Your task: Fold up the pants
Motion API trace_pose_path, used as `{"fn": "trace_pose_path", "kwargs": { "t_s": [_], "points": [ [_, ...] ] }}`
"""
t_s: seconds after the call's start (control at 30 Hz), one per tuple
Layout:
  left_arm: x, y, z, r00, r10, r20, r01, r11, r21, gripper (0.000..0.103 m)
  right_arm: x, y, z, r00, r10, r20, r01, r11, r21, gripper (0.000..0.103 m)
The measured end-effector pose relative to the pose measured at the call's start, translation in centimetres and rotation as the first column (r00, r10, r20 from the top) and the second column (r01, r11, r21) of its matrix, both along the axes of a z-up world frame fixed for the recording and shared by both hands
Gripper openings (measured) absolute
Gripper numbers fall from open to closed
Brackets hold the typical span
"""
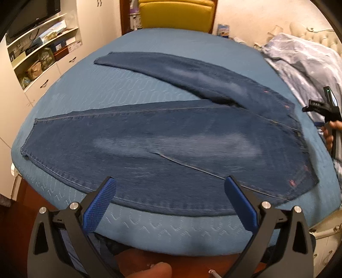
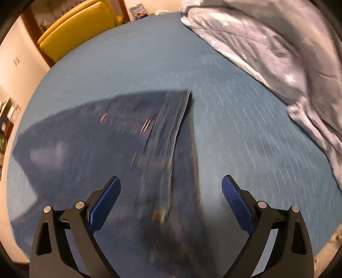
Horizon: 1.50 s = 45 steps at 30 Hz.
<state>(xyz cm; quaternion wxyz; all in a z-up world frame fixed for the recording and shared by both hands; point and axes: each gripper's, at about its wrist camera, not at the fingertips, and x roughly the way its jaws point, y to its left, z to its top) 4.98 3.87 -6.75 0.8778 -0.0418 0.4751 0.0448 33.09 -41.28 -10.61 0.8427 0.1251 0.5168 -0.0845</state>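
Note:
Dark blue jeans [image 1: 162, 139] lie flat on the blue quilted bed [image 1: 132, 89], waist to the right, the two legs spread apart toward the left. My left gripper [image 1: 171, 186] is open and empty, above the near leg's lower edge. My right gripper [image 2: 171, 184] is open and empty over the waistband end of the jeans [image 2: 166, 136], which is motion-blurred. The right gripper also shows in the left wrist view [image 1: 327, 107] at the right edge, past the waist.
A crumpled grey-lilac duvet [image 1: 303, 64] lies on the bed's right side, also in the right wrist view [image 2: 277, 53]. A yellow chair [image 1: 177, 12] stands beyond the bed's far edge. White shelves [image 1: 42, 49] with clutter line the left wall.

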Motion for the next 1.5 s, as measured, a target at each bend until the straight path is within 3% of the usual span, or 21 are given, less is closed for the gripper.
{"fn": "trace_pose_path", "kwargs": {
  "t_s": [0.23,0.43,0.47,0.5,0.53,0.57,0.6,0.7,0.77,0.83,0.93,1.0,1.07,1.17,1.27,1.33,1.37,1.47,1.5],
  "points": [
    [3.5,2.8,-0.8,0.998,0.056,-0.027,-0.054,0.998,0.045,0.102,9.2,-2.7,-3.0,0.999,0.039,-0.034,-0.038,0.999,0.016,0.092],
    [6.6,4.4,-0.8,0.997,0.066,-0.028,-0.064,0.996,0.057,0.102,13.2,-3.0,-5.3,0.994,0.096,-0.044,-0.096,0.995,-0.014,0.088],
    [7.4,4.7,-0.7,0.998,0.063,-0.025,-0.062,0.997,0.053,0.102,13.3,-2.8,-5.3,0.993,0.116,-0.028,-0.116,0.993,-0.025,0.079],
    [8.1,4.9,-0.6,0.998,0.059,-0.022,-0.058,0.997,0.046,0.102,13.4,-2.4,-5.1,0.990,0.141,-0.012,-0.141,0.989,-0.043,0.055],
    [9.0,5.1,-0.6,0.998,0.055,-0.021,-0.055,0.998,0.039,0.102,13.3,-1.9,-4.9,0.985,0.172,-0.004,-0.172,0.983,-0.066,0.042],
    [10.4,5.5,-0.7,0.998,0.052,-0.024,-0.051,0.998,0.031,0.102,13.2,-1.6,-4.6,0.981,0.194,-0.001,-0.194,0.979,-0.070,0.022],
    [11.4,5.6,-0.6,0.999,0.046,-0.025,-0.046,0.999,0.019,0.102,13.0,-1.4,-4.3,0.976,0.219,0.002,-0.218,0.975,-0.043,0.019],
    [15.8,6.8,-0.5,0.999,0.030,-0.033,-0.032,0.998,-0.047,0.102,11.2,0.1,-1.3,0.957,0.282,0.067,-0.272,0.954,-0.125,0.017],
    [19.4,8.0,-0.4,0.999,0.025,-0.037,-0.030,0.990,-0.134,0.102,9.0,0.7,1.4,0.943,0.305,0.136,-0.289,0.949,-0.125,0.017],
    [23.1,9.4,-0.1,0.999,0.039,-0.037,-0.048,0.964,-0.261,0.101,6.3,1.4,4.3,0.917,0.342,0.205,-0.321,0.938,-0.131,0.017],
    [29.4,11.6,-0.3,0.998,0.047,-0.041,-0.061,0.866,-0.496,0.100,2.3,3.2,7.8,0.874,0.404,0.270,-0.374,0.914,-0.159,0.016],
    [33.6,12.8,-1.1,0.998,0.041,-0.055,-0.067,0.777,-0.626,0.098,0.0,4.5,9.3,0.848,0.443,0.290,-0.406,0.896,-0.181,0.016],
    [37.3,13.6,-2.5,0.994,0.055,-0.098,-0.108,0.703,-0.703,0.087,-2.5,5.6,10.3,0.829,0.465,0.310,-0.431,0.886,-0.173,0.016],
    [41.1,14.6,-4.6,0.987,0.051,-0.153,-0.151,0.617,-0.772,0.073,-5.5,7.0,11.5,0.806,0.497,0.321,-0.463,0.868,-0.180,0.016],
    [42.7,15.7,-5.9,0.981,0.069,-0.183,-0.190,0.548,-0.815,0.068,-7.6,8.2,12.1,0.789,0.525,0.320,-0.491,0.851,-0.187,0.016],
    [43.5,16.0,-6.3,0.979,0.073,-0.191,-0.199,0.551,-0.811,0.064,-8.4,8.2,12.5,0.786,0.528,0.322,-0.497,0.849,-0.180,0.016],
    [44.0,16.4,-6.7,0.977,0.078,-0.199,-0.209,0.542,-0.814,0.057,-8.9,8.4,12.6,0.785,0.529,0.322,-0.498,0.848,-0.179,0.016],
    [44.6,17.0,-7.9,0.971,0.098,-0.217,-0.237,0.503,-0.831,0.051,-9.8,8.5,12.8,0.783,0.535,0.317,-0.504,0.845,-0.179,0.016],
    [44.7,17.1,-8.4,0.966,0.106,-0.235,-0.256,0.518,-0.816,0.048,-9.8,8.4,12.8,0.785,0.533,0.316,-0.504,0.846,-0.174,0.016]
  ]
}}
